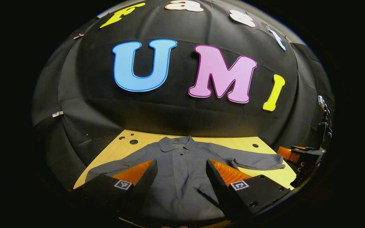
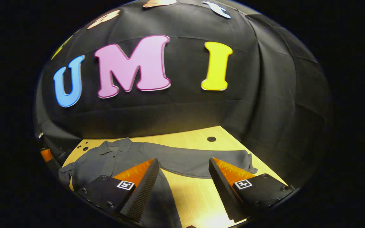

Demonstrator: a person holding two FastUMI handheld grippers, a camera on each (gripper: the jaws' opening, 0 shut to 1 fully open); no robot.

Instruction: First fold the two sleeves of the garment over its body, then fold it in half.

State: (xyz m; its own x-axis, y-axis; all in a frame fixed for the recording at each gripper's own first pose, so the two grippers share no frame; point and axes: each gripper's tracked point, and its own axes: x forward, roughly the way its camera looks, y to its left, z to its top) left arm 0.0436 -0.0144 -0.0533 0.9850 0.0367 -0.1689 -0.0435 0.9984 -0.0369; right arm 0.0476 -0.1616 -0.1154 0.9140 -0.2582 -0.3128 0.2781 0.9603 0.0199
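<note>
The wooden worktop (image 1: 128, 148) carries the grey collared shirt (image 1: 179, 171) spread flat on its back, collar toward the booth's black wall, buttons up the middle, both long sleeves stretched straight out to either side. Nothing is folded yet, so by my reckoning the job stands at its very first step: bringing a sleeve over the body.

The left tongs (image 1: 181, 172) hover above the shirt's chest, spread wide with nothing between them. The right tongs (image 2: 184, 177) hang over the bare wood just below the shirt's outstretched sleeve (image 2: 201, 163), likewise wide apart and empty; that same sleeve shows in the left gripper view (image 1: 258, 160) running out to its cuff near the worktop's edge.

The next move, I'd say, calls for the right tongs to drop toward the cuff end, pinch a single layer of cloth and carry it across the buttons. The left side would do the same with the other sleeve (image 1: 112, 167).

Little stands in the way: a few round holes (image 1: 133, 142) in the wood near the collar, and the other gripper (image 1: 299, 156) at the far right of the left gripper view, clear of the cloth.
</note>
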